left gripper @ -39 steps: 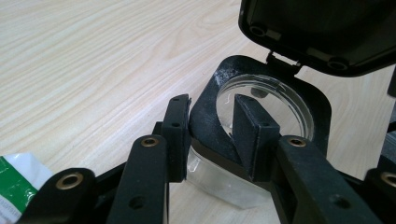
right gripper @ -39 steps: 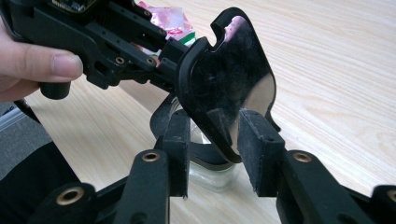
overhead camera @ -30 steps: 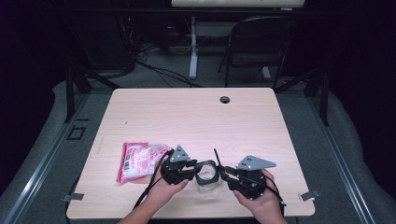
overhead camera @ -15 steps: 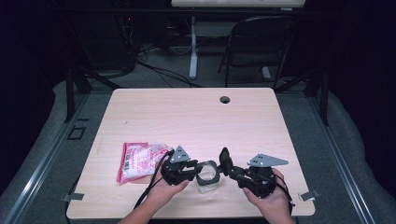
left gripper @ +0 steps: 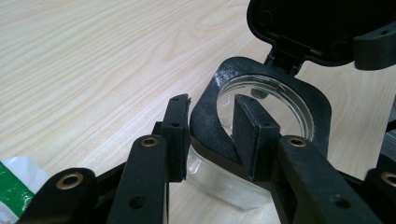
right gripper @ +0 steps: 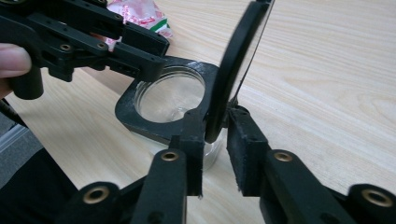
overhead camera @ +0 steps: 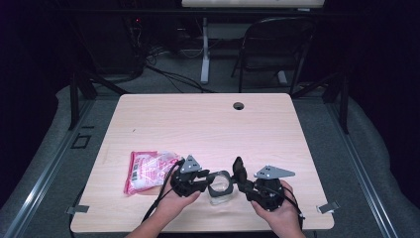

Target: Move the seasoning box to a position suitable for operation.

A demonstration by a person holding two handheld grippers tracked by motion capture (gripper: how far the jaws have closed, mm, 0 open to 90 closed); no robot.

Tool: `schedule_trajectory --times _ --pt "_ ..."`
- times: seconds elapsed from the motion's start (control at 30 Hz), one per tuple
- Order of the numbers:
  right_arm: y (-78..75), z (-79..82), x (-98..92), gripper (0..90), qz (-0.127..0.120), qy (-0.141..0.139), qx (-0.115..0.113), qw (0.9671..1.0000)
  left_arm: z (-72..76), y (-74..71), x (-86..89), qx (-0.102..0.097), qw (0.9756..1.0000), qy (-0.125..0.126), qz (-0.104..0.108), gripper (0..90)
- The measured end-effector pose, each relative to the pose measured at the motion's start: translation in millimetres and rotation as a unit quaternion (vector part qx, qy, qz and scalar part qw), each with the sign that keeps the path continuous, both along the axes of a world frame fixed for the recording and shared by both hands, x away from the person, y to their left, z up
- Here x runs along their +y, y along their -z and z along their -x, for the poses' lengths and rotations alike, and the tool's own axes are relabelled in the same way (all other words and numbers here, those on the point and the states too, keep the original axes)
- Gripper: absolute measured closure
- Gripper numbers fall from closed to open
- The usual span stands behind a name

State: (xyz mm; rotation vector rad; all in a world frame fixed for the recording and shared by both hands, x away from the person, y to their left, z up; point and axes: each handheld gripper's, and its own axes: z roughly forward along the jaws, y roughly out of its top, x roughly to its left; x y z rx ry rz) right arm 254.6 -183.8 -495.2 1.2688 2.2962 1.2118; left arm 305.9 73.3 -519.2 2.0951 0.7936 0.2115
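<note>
A small clear container [overhead camera: 220, 192] with a black square rim [left gripper: 314, 100] stands near the table's front edge. Its hinged black lid [right gripper: 239, 56] is raised upright. My left gripper [left gripper: 212, 126] is shut on the rim's near corner, one jaw outside and one inside the round opening. My right gripper [right gripper: 215, 140] has the lid's lower edge between its pads; its jaws have just been closing and now press on the lid. In the high view the left gripper [overhead camera: 205, 179] is left of the container and the right gripper [overhead camera: 243, 181] right of it.
A pink and white packet [overhead camera: 146, 171] lies on the wooden table [overhead camera: 208, 129] just left of my left hand. A cable hole [overhead camera: 238, 105] sits near the far edge. A dark chair [overhead camera: 277, 44] and desk legs stand beyond the table.
My right gripper swung in toward the container and its jaws narrowed around the raised lid. The left gripper and the container stayed where they were.
</note>
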Motion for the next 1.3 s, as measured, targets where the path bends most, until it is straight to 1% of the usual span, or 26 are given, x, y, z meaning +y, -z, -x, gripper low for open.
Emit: schedule_trajectory --times 0.03,0.1,0.17,0.2,0.27,0.3,0.33,0.37,0.5,0.57,0.6,0.63,0.67,0.7,0.77,0.9,0.93,0.97,1.0,1.03,1.07,1.1,1.17,1.2,1.23,1.3 --pt "1.5 -0.9 0.2 77.6 -0.007 0.004 0.000 1.0000 0.0 -0.2 0.3 -0.001 1.0000 -0.002 0.003 66.8" --pt "1.9 -2.2 -1.2 78.0 -0.009 0.002 0.004 1.0000 0.2 -0.6 0.8 -0.001 1.0000 -0.002 0.004 66.8" --pt "3.5 -5.5 -3.1 80.0 -0.022 0.008 0.006 0.9997 0.6 -1.3 2.0 -0.004 1.0000 -0.004 0.004 66.6" --pt "3.6 -7.0 -4.1 80.8 -0.021 0.011 0.006 0.9997 0.8 -1.6 2.9 -0.003 1.0000 -0.002 0.008 66.3" --pt "4.4 -12.2 -4.4 82.8 -0.027 0.019 0.004 0.9994 1.3 -2.6 4.6 -0.005 1.0000 -0.002 0.007 65.9" --pt "5.0 -14.1 -3.4 83.3 -0.030 0.024 0.002 0.9993 2.3 -3.6 6.9 -0.008 0.9999 -0.006 0.006 66.0" --pt "5.0 -14.1 -3.4 83.3 -0.030 0.024 0.002 0.9993 2.3 -3.6 6.9 -0.008 0.9999 -0.006 0.006 65.9" --pt "5.4 -19.1 -2.8 84.5 -0.029 0.023 0.000 0.9993 3.4 -5.1 10.6 -0.008 0.9999 -0.012 0.009 66.0" --pt "6.4 -25.4 -2.2 84.0 -0.033 0.026 0.000 0.9991 4.5 -7.3 17.4 -0.014 0.9996 -0.021 0.010 65.9" --pt "8.5 -29.8 -1.0 80.4 -0.039 0.024 0.001 0.9990 5.1 -8.3 22.4 -0.014 0.9995 -0.028 0.011 66.0" --pt "10.8 -33.8 0.0 80.2 -0.041 0.019 0.002 0.9990 5.4 -8.5 25.5 -0.015 0.9993 -0.033 0.011 65.9" --pt "11.8 -35.2 0.5 80.5 -0.041 0.020 0.002 0.9990 6.0 -8.9 30.4 -0.014 0.9990 -0.040 0.010 65.8" --pt "12.7 -36.9 1.2 81.7 -0.044 0.021 0.001 0.9988 6.0 -8.9 30.4 -0.014 0.9990 -0.040 0.010 65.7" --pt "12.7 -36.9 1.2 81.7 -0.044 0.021 0.001 0.9988 6.3 -8.8 33.1 -0.015 0.9988 -0.045 0.011 65.7" --pt "12.7 -40.4 0.8 84.5 -0.043 0.017 0.003 0.9989 6.8 -9.2 39.5 -0.016 0.9984 -0.053 0.011 65.2" --pt "12.7 -46.9 -2.2 84.4 -0.050 0.016 0.008 0.9986 7.2 -10.3 54.2 -0.016 0.9969 -0.076 0.015 61.9" --pt "13.3 -48.2 -2.7 84.4 -0.055 0.017 0.007 0.9983 7.1 -10.4 58.8 -0.017 0.9961 -0.085 0.015 60.5" --pt "13.4 -49.9 -3.8 84.4 -0.058 0.018 0.010 0.9981 6.8 -10.5 62.1 -0.017 0.9960 -0.087 0.015 59.6" --pt "14.1 -52.6 -4.7 84.6 -0.064 0.019 0.009 0.9977 6.9 -10.3 65.4 -0.018 0.9951 -0.096 0.016 57.6" --pt "14.1 -52.6 -4.7 84.6 -0.064 0.019 0.009 0.9977 6.5 -10.5 69.7 -0.018 0.9949 -0.098 0.014 57.6" --pt "14.4 -56.0 -7.0 84.8 -0.062 0.020 0.005 0.9979 6.6 -10.4 74.4 -0.018 0.9942 -0.105 0.014 57.0" --pt "14.4 -56.0 -7.0 84.8 -0.062 0.020 0.005 0.9979 6.7 -10.2 77.2 -0.017 0.9938 -0.108 0.015 57.0" --pt "14.7 -58.8 -8.5 84.9 -0.063 0.028 0.003 0.9976 6.8 -9.6 85.1 -0.016 0.9930 -0.116 0.015 56.8" --pt "14.4 -62.4 -11.4 84.8 -0.059 0.031 0.003 0.9978 6.9 -8.9 89.6 -0.016 0.9924 -0.121 0.015 56.8" --pt "14.6 -63.9 -12.1 84.8 -0.063 0.033 0.002 0.9975 6.8 -8.1 95.4 -0.015 0.9916 -0.128 0.013 56.8" --pt "14.7 -67.3 -15.3 84.7 -0.063 0.038 0.001 0.9973 6.9 -7.4 98.0 -0.014 0.9913 -0.130 0.013 56.8"
